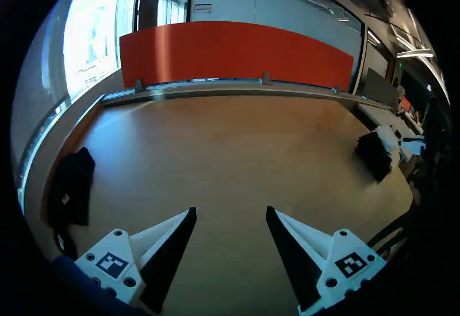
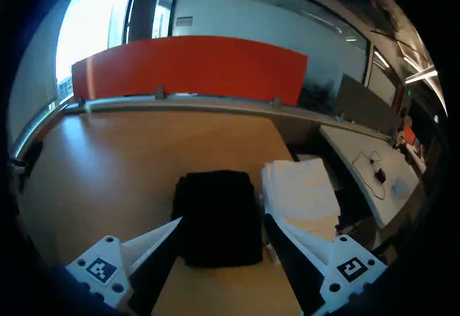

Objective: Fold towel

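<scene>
Both claws are released and empty, the left claw over bare worktop, the right claw facing a black towel that lies folded beside a white stack, so this fold looks done.

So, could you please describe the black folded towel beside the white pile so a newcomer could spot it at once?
In the right gripper view, find the long orange partition at the back of the wooden table, then come forward to the table's right edge. Two folded piles sit side by side there; the black towel is the left one, dark beside the white stack.
</scene>
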Demonstrator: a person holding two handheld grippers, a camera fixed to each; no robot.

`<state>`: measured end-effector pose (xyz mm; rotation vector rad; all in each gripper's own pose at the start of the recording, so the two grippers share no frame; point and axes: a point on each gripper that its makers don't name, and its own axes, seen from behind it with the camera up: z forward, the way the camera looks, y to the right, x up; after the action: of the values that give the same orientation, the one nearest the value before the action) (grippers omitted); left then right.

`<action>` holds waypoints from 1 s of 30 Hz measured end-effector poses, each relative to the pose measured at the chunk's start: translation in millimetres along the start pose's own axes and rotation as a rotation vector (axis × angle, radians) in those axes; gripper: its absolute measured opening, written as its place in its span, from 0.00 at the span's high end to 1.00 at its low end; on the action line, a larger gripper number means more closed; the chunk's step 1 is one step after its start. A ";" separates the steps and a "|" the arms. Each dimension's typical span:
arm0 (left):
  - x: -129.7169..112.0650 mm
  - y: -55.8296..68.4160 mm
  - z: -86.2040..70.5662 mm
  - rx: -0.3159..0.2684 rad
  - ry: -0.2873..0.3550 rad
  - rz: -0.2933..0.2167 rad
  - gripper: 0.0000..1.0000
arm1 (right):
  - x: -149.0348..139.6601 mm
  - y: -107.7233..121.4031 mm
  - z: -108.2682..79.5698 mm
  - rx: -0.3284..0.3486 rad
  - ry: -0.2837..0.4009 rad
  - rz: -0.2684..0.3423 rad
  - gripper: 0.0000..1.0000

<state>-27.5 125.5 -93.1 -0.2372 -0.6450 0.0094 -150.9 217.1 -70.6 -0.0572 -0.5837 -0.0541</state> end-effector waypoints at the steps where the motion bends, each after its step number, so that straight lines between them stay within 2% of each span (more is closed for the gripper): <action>1: 1.1 -0.4 0.0 0.000 0.003 0.001 0.11 | 8.4 -2.7 -2.4 -0.002 0.032 0.009 0.00; 9: 13.3 -2.0 1.9 0.001 0.031 0.014 0.11 | 81.4 -24.5 -26.2 -0.020 0.295 0.069 0.00; 15: 21.1 -2.2 2.7 0.000 0.054 0.012 0.11 | 118.1 -46.8 -44.6 -0.005 0.430 0.070 0.00; 18: 27.3 -4.0 3.0 0.004 0.074 0.006 0.11 | 130.2 -57.2 -48.3 -0.002 0.466 0.066 0.00; 23: 45.6 -10.0 1.8 0.019 0.132 -0.008 0.11 | 143.0 -80.9 -49.9 0.020 0.486 0.049 0.00; 30: 88.3 -30.6 -8.6 0.079 0.272 -0.014 0.11 | 161.5 -117.3 -50.0 0.048 0.505 0.047 0.00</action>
<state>46.3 101.1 -40.5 -0.1543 -0.3749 -0.0110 3.2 91.1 -18.6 -0.0096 -0.0791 -0.0072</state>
